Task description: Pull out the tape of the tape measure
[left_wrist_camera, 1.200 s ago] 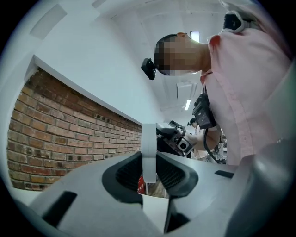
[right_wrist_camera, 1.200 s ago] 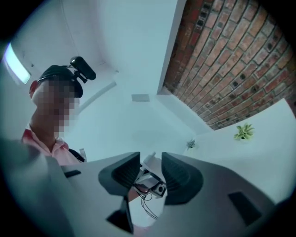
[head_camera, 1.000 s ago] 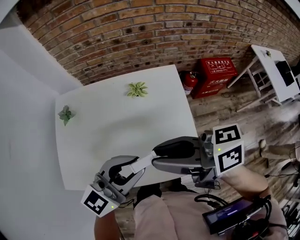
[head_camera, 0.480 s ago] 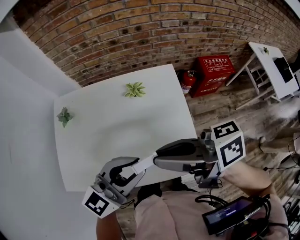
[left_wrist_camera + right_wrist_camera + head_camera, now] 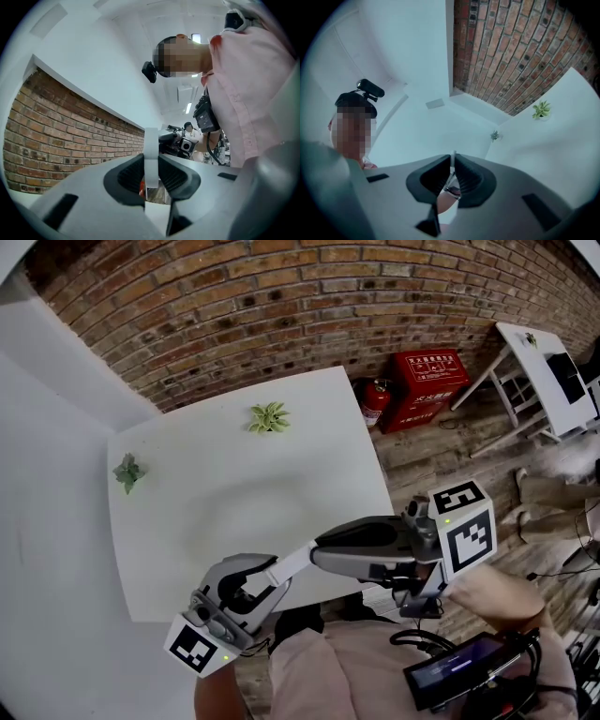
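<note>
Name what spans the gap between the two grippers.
Head view: white tape runs from left gripper to right gripper, whose jaws have just been closing on it.

Left gripper (image 5: 151, 174) was clamped on a narrow white tape measure (image 5: 151, 145), upright; red brick wall (image 5: 56, 136) at nine o'clock, pink shirt (image 5: 253, 84) at two.

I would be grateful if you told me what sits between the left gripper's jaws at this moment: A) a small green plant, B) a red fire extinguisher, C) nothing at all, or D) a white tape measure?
D: in the left gripper view, the left gripper is closed on a flat white tape measure that stands upright between its jaws.
</note>
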Demonstrator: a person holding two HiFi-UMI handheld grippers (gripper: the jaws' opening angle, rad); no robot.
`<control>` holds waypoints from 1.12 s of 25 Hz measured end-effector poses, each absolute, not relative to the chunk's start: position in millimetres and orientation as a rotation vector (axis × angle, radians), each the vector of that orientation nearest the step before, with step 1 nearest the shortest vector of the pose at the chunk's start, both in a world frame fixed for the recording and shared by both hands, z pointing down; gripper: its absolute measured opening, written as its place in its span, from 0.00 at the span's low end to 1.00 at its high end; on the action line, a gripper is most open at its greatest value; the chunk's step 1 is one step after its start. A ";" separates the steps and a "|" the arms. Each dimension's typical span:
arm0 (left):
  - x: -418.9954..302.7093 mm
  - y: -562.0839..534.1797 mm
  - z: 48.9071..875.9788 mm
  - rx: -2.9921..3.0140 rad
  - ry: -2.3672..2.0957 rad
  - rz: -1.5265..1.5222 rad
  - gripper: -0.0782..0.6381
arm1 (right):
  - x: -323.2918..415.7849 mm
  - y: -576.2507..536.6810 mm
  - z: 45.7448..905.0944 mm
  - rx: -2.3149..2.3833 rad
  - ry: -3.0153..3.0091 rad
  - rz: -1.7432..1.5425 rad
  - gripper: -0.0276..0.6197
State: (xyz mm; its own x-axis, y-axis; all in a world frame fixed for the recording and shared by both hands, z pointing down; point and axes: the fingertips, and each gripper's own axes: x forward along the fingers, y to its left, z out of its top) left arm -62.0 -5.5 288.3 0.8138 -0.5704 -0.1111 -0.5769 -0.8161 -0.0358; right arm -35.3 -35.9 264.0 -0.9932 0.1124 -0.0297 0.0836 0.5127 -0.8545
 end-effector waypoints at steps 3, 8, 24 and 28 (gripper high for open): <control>-62.2 -4.2 287.9 -2.934 0.920 0.163 0.24 | -33.6 -35.7 262.3 -0.166 -2.714 1.528 0.09; -69.2 -2.9 288.0 -2.948 0.943 0.189 0.24 | -25.5 -47.2 255.3 -0.125 -2.746 1.529 0.09; -74.1 -1.5 289.1 -2.947 0.973 0.184 0.24 | -10.5 -58.3 251.0 -0.078 -2.771 1.531 0.09; -73.9 -1.6 290.2 -2.947 0.974 0.177 0.24 | -5.3 -62.1 250.1 -0.058 -2.779 1.520 0.09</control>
